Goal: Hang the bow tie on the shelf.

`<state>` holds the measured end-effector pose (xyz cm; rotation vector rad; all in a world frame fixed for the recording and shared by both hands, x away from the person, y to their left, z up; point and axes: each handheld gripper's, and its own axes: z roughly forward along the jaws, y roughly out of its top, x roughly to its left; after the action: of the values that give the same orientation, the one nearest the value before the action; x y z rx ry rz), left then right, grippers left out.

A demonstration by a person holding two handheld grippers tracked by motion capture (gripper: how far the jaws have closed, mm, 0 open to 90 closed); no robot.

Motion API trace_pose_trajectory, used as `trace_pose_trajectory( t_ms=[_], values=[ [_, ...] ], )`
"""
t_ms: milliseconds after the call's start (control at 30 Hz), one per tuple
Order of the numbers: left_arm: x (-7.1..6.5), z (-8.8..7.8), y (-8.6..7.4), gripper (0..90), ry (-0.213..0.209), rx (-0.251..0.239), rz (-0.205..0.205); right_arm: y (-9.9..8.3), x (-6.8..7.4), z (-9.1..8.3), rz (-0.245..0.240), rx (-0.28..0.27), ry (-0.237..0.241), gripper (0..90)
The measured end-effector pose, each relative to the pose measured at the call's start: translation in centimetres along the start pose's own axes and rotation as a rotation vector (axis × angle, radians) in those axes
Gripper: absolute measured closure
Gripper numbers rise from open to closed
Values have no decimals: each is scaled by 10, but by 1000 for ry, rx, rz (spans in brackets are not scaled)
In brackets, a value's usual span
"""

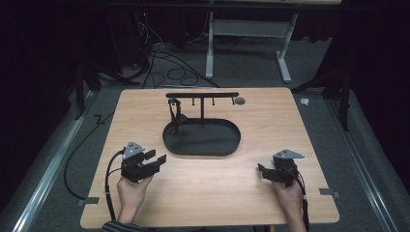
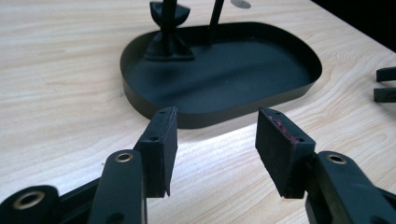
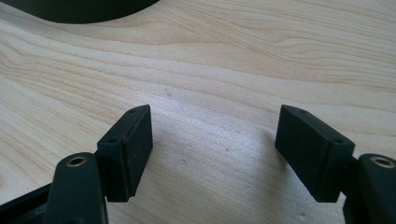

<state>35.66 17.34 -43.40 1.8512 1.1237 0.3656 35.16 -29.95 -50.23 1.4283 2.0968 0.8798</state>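
Both hands rest at the near edge of the table (image 1: 208, 193), well short of the tray (image 1: 202, 138). Left gripper (image 1: 153, 159) and right gripper (image 1: 263, 170) each have jaws spread, holding nothing. Nothing looks begun; I'd guess a reach toward the tray comes next. Its long axis runs left to right, and the rack (image 1: 202, 95) above it lies the same way.

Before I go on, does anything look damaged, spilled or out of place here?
One thing: the left gripper has reddish scuffing along the edge of one jaw pad, seen in its own view. The black tray with its hanger stand sits upright; nothing is spilled on the table.
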Motion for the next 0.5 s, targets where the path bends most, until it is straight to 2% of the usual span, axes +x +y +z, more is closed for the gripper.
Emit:
trace_pose_trajectory(
  t_ms=[500],
  values=[
    [-3, 13, -18, 489, -3, 43, -8, 0, 0, 0, -2, -1, 0, 287]
  ],
)
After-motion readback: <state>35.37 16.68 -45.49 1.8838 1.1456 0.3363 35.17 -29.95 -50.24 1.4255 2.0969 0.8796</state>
